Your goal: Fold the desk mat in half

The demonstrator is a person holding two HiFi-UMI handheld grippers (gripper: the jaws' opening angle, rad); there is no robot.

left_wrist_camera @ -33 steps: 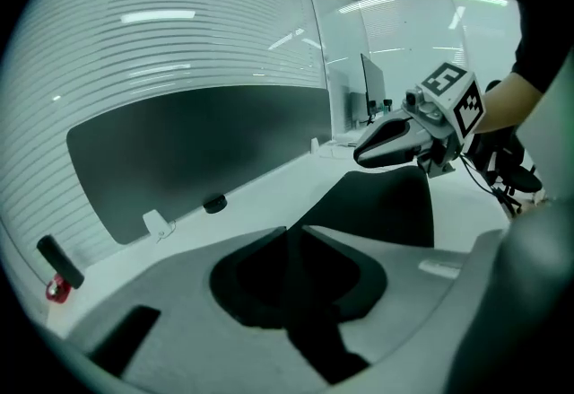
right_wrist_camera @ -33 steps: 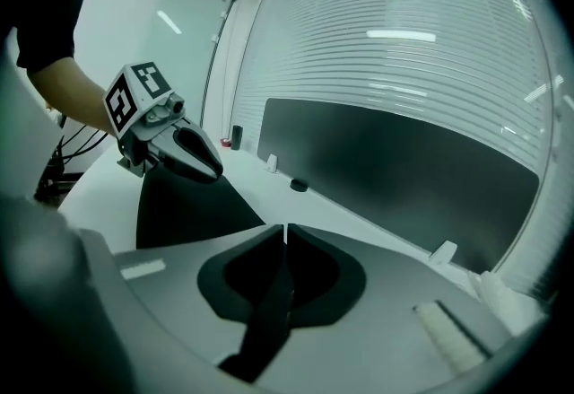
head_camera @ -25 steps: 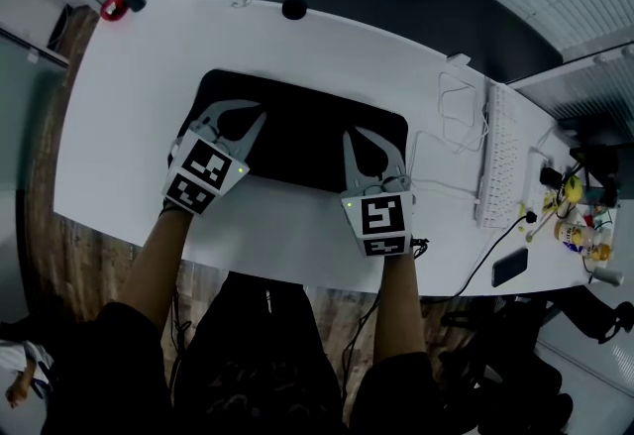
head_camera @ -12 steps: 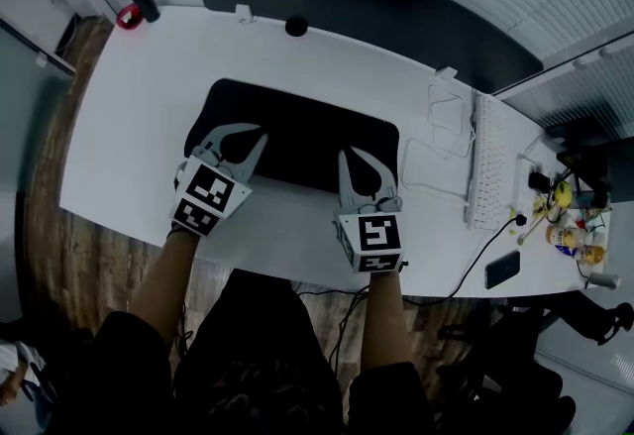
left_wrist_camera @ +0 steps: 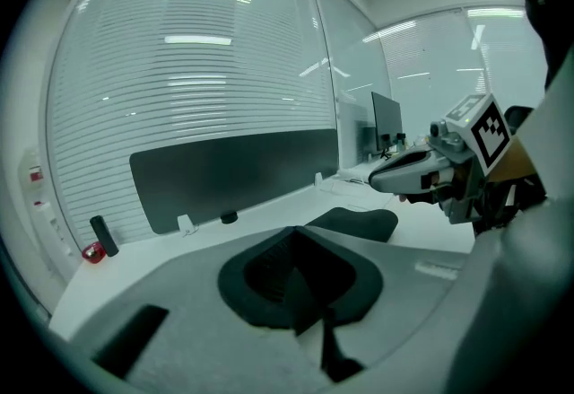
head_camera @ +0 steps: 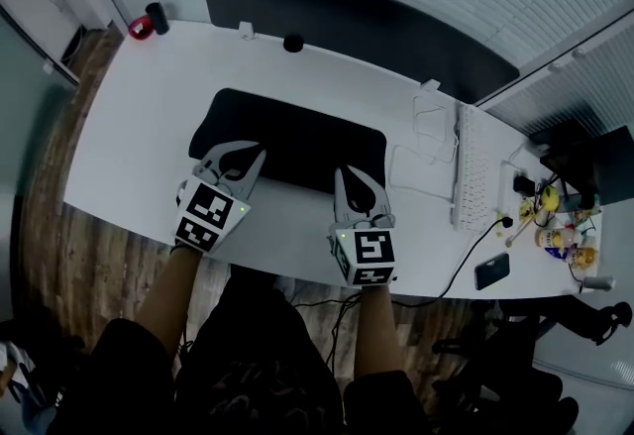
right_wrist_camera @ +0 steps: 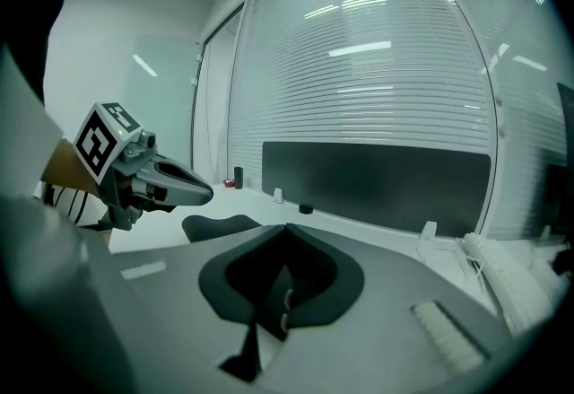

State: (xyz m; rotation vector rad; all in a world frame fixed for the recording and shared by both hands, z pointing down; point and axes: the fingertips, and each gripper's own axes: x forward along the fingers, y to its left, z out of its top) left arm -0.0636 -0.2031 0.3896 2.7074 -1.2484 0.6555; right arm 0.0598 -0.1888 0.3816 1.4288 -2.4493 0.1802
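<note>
My left gripper (head_camera: 250,158) and right gripper (head_camera: 345,175) are each pinched tight on the near edge of the black desk mat (head_camera: 297,138), which lies on the white desk (head_camera: 149,96) with that edge raised. I'd carry both corners over at one height, squarely toward the far edge, so the fold lands straight.

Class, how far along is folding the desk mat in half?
Done: the left claw and right claw are shut on the near edge of the desk mat. In hand: that edge humps up off the white desk. Left: carrying it over onto the far edge; no fold lies flat yet.
</note>
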